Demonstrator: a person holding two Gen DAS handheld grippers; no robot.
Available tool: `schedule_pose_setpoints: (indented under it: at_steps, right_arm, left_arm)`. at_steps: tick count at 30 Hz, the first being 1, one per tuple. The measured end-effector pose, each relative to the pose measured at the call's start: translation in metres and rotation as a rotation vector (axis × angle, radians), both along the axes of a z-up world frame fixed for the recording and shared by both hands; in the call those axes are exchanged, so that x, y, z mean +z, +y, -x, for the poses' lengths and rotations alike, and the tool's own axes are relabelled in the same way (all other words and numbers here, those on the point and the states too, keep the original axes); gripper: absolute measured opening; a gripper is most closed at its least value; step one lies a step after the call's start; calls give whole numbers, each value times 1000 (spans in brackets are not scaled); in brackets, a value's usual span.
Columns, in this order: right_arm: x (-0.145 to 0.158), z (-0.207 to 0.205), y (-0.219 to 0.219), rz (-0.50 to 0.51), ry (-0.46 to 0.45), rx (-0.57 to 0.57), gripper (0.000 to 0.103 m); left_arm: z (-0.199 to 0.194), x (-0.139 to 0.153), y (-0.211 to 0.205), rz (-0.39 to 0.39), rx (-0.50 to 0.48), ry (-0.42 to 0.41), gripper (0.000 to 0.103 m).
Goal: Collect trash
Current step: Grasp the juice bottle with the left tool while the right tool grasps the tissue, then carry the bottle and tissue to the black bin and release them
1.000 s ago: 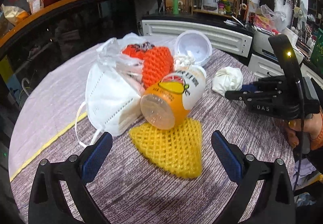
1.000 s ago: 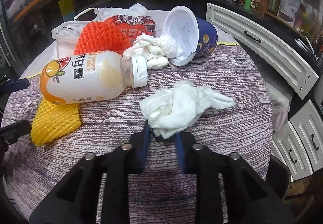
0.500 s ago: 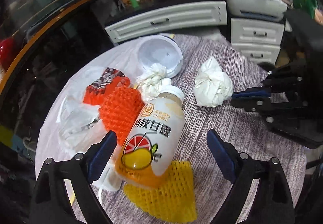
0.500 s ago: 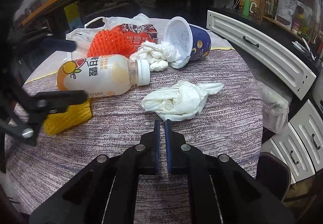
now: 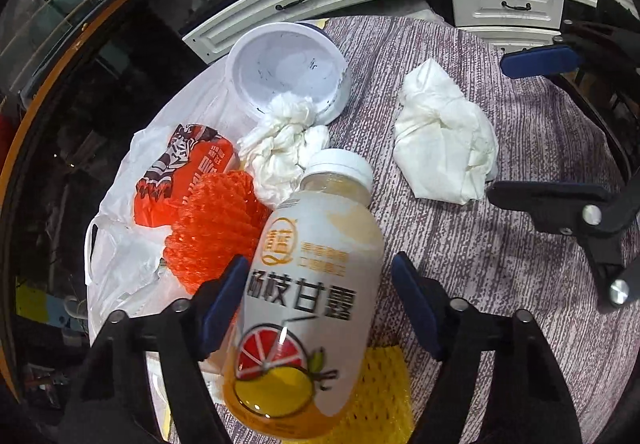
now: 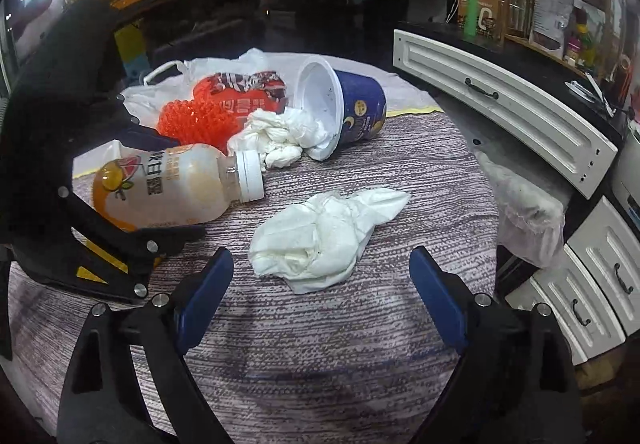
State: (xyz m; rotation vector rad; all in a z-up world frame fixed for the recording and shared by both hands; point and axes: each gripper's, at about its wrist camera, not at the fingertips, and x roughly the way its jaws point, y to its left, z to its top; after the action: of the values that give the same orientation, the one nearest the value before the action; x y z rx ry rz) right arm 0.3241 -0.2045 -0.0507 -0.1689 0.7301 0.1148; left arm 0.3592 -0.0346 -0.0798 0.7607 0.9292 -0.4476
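White plastic dominates the pile: a capped juice bottle with an orange-and-white fruit label lies on its side on the grey-purple woven tablecloth, its cap toward the far side and its base resting on a yellow foam fruit net. The left gripper straddles the bottle's body with its blue-padded fingers spread on either side; the left pad looks close against the label while the right one shows a gap, so the jaws are released rather than clamped, and this placement reads as lining up across the bottle's width before closing. The right gripper hangs wide open just near of a crumpled white tissue, which lies alone in the right part of the cloth, apart from the bottle; the wide spread suits a loose, springy wad. Farther off, a tipped blue paper cup with a white interior lies with its mouth toward a second wad of tissue that touches the bottle's cap. To the left of these sit an orange foam net, a red printed snack wrapper and a white plastic bag spread beneath them, probably the place where the trash is to go, though its opening is not clearly visible.
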Motion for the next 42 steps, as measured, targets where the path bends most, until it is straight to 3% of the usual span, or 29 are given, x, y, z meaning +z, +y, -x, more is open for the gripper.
schedule_pose_setpoints:
  at_steps: [3, 4, 5, 6, 8, 11, 20, 26, 30, 35, 42]
  right_arm:
    - [-8, -16, 0, -12, 40, 3, 83]
    - [-12, -21, 1, -3, 55, 1, 72]
    - [-15, -24, 2, -2, 67, 0, 52]
    - [-16, -26, 3, 4, 66, 2, 49]
    - [-17, -26, 5, -20, 79, 23, 28]
    - [-14, -18, 8, -14, 55, 14, 18]
    - [1, 16, -8, -70, -1, 2, 17]
    - [12, 44, -17, -101, -44, 5, 17]
    - [17, 65, -25, -117, -68, 0, 17]
    - [20, 98, -42, -127, -96, -18, 17]
    - [18, 142, -76, -117, -121, -79, 17]
  left_arm:
    - [-1, 0, 3, 13, 6, 12, 69]
    - [-1, -1, 3, 8, 5, 10, 69]
    - [-1, -2, 2, 5, 6, 9, 69]
    - [-1, -3, 1, 0, 7, 10, 69]
    - [-3, -5, -1, 1, 7, 17, 66]
    - [-4, -6, -4, 1, 21, 14, 62]
    - [7, 11, 4, 84, 66, -23, 61]
    - [30, 45, 24, 246, 122, -93, 61]
    - [47, 66, 40, 407, 183, -122, 61]
    - [75, 72, 39, 523, 211, -165, 61]
    - [105, 70, 10, 669, 173, -127, 61]
